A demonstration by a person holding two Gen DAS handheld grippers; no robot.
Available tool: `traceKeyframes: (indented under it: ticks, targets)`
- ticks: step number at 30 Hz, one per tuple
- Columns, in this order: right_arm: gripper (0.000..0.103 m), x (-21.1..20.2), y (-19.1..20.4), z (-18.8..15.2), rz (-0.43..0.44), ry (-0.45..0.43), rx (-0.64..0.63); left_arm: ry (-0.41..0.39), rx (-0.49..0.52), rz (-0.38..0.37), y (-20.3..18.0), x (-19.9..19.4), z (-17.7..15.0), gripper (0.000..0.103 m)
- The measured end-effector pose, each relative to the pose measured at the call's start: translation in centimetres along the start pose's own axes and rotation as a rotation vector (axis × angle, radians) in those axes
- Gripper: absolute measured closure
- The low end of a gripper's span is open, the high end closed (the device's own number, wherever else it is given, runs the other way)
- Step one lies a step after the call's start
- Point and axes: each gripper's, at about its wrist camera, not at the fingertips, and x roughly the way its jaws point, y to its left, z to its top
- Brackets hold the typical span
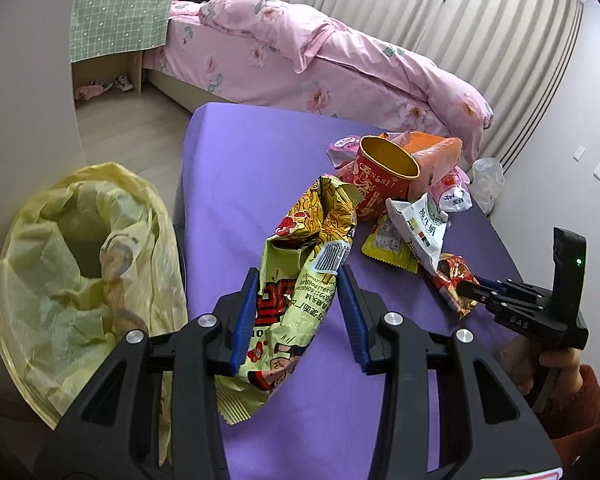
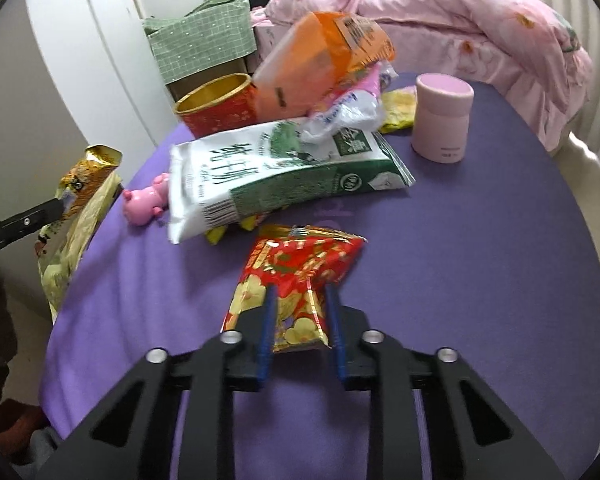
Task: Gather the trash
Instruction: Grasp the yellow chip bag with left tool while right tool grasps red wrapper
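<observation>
Bedroom: a purple table (image 1: 260,168) is set beside a bed (image 1: 340,60) with pink covers, at twelve o'clock in the left wrist view.
Bin bag: a yellow bag (image 1: 80,248) is hung open at nine o'clock, just off the table edge, mouth up, judged to be so placed that trash can be dropped in from the table side.
Left gripper (image 1: 300,312): the jaws are part closed on a yellow noodle wrapper (image 1: 304,264); both pads are pressed on its sides, so it is held.
Noodle wrapper: it is carried upright above the table edge, torn mouth up, near the bag; the next step is judged to be a swing toward nine o'clock and a release over the bag.
Pile: at one o'clock a red cup (image 1: 380,176), an orange packet (image 1: 436,152) and a green-white pouch (image 2: 276,176) are heaped touching one another, not yet collected.
Pink items: a toy pig (image 2: 146,204) and a pink jar (image 2: 442,120) are seen in the right wrist view; neither is judged to be trash.
Right gripper (image 2: 300,312): the jaws are drawn narrow around a red wrapper (image 2: 300,276), which is pinched between the pads.
Red wrapper: it is lying on the table at six o'clock of the pile, apart from the pouch; it is gripped at its near end, judged so that it can be lifted clear.
Risk: crinkled foil may slip from a thin pinch.
</observation>
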Motion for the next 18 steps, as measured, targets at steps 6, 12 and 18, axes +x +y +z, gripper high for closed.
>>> traceKeyframes:
  ticks: [6, 12, 18]
  targets:
    - [0.086, -2.9, 1.9, 0.2, -0.006, -0.058, -0.054, -0.022, -0.028, 0.008, 0.8, -1.1, -0.6, 0.065]
    - [0.087, -6.3, 3.6, 1.1, 0.005, -0.137, -0.086, -0.072, -0.064, 0.025, 1.8, -3.1, -0.8, 0.065]
    - [0.087, -7.8, 5.9, 2.9, 0.021, -0.19, -0.14, -0.139, -0.09, 0.089, 3.8, -5.5, -0.4, 0.065]
